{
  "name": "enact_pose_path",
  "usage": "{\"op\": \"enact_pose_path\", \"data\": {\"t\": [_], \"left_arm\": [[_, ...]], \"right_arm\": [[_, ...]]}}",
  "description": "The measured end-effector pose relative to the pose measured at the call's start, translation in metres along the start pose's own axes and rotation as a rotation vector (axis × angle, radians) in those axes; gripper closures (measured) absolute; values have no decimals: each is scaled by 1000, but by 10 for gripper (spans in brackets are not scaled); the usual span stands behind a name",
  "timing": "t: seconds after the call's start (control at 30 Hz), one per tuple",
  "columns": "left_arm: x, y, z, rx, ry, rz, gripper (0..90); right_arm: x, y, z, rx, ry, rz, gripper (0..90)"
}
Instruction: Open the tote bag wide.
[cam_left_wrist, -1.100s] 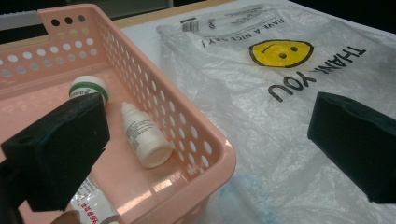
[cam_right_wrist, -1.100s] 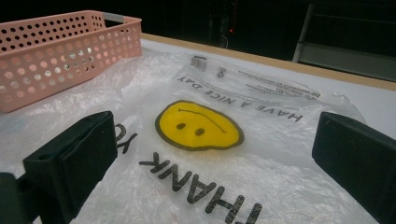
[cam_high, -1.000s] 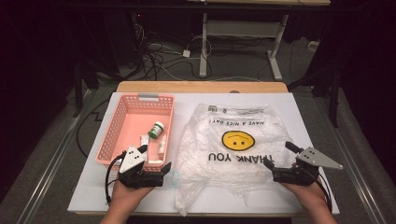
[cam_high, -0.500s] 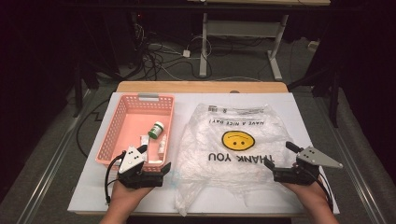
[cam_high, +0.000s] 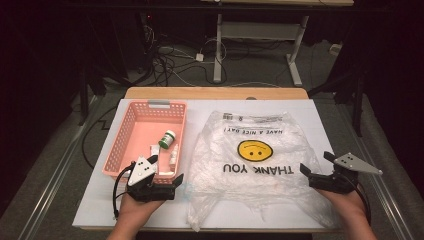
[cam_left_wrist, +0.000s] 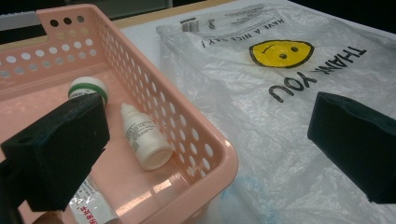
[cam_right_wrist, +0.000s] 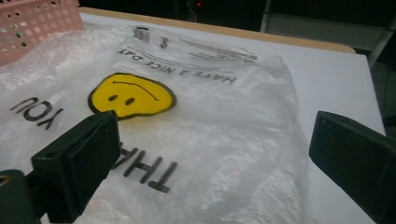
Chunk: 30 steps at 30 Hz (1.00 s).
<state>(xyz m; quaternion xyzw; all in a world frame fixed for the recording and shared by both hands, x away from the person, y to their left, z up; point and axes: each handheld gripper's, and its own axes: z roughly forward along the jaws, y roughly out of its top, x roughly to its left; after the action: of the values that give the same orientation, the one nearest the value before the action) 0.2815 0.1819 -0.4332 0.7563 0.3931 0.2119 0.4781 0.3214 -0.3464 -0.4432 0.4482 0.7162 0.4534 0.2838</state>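
A pink basket (cam_high: 120, 150) (cam_left_wrist: 211, 143) sits on the left of the white table top. In it lie a green-capped bottle (cam_high: 167, 139) (cam_left_wrist: 87, 88), a white dropper bottle (cam_high: 173, 157) (cam_left_wrist: 142, 140) and a small tube (cam_left_wrist: 91, 205). To its right a clear plastic bag (cam_high: 255, 170) (cam_left_wrist: 261, 93) (cam_right_wrist: 205, 121) with a yellow smiley and "THANK YOU" lies flat. My left gripper (cam_high: 166, 170) (cam_left_wrist: 205, 149) is open, straddling the basket's near right corner. Open as well, my right gripper (cam_high: 316, 163) (cam_right_wrist: 215, 154) hovers at the bag's near right edge. Neither holds anything.
The white table top (cam_high: 100, 200) (cam_right_wrist: 336, 79) ends in a wooden strip (cam_high: 215, 93) at the far side. Beyond it are desk legs and cables (cam_high: 170, 55) on a dark floor. The basket's corner (cam_right_wrist: 32, 23) shows far left in the right gripper view.
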Motion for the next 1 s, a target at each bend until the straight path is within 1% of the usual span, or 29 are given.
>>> {"op": "enact_pose_path", "data": {"t": [0.17, 0.2, 0.23, 0.27, 0.33, 0.4, 0.5, 0.53, 0.57, 0.63, 0.67, 0.73, 0.77, 0.8, 0.87, 0.9, 0.97, 1.0], "left_arm": [[0, 0, 0, -2, 0, -2, 0], [0, 0, 0, -2, 0, -1, 0], [0, 0, 0, -2, 0, -2, 0], [0, 0, 0, 2, 0, 1, 0], [0, 0, 0, 2, 0, 1, 0], [0, 0, 0, 2, -1, 0, 0], [-1, 0, 1, 4, -3, 2, 0], [-1, 0, 1, 4, -3, 2, 0], [-1, 0, 1, 4, -3, 2, 0], [-1, 0, 1, 5, -4, 3, 0], [-1, 0, 1, 5, -5, 4, 0], [-1, 0, 1, 5, -5, 4, 0], [-1, 0, 1, 6, -5, 5, 0], [-1, 0, 1, 6, -6, 6, 0], [-1, 0, 1, 6, -7, 7, 0], [-1, 0, 1, 6, -7, 6, 0], [-1, 0, 1, 3, -7, 5, 0], [-2, 0, 1, 1, -7, 6, 0]], "right_arm": [[-14, -6, 0, 38, -25, 31, 84], [-16, -7, 0, 46, -30, 42, 96], [-16, -7, 0, 46, -30, 42, 96], [-21, -9, 1, 63, -36, 53, 123], [-25, -12, 2, 97, -47, 66, 158], [-29, -14, 4, 126, -47, 90, 184], [-33, -18, 7, 172, -53, 116, 251], [-35, -19, 8, 183, -49, 126, 266], [-35, -19, 8, 183, -49, 126, 266], [-37, -22, 10, 204, -38, 148, 300], [-38, -23, 12, 227, -37, 152, 326], [-38, -24, 13, 232, -33, 154, 341], [-39, -24, 16, 251, -36, 160, 362], [-39, -24, 18, 258, -36, 155, 365], [-40, -23, 20, 260, -33, 159, 371], [-43, -20, 25, 255, -37, 176, 371], [-45, -19, 28, 250, -39, 178, 372], [-46, -17, 31, 255, -43, 178, 372]]}}
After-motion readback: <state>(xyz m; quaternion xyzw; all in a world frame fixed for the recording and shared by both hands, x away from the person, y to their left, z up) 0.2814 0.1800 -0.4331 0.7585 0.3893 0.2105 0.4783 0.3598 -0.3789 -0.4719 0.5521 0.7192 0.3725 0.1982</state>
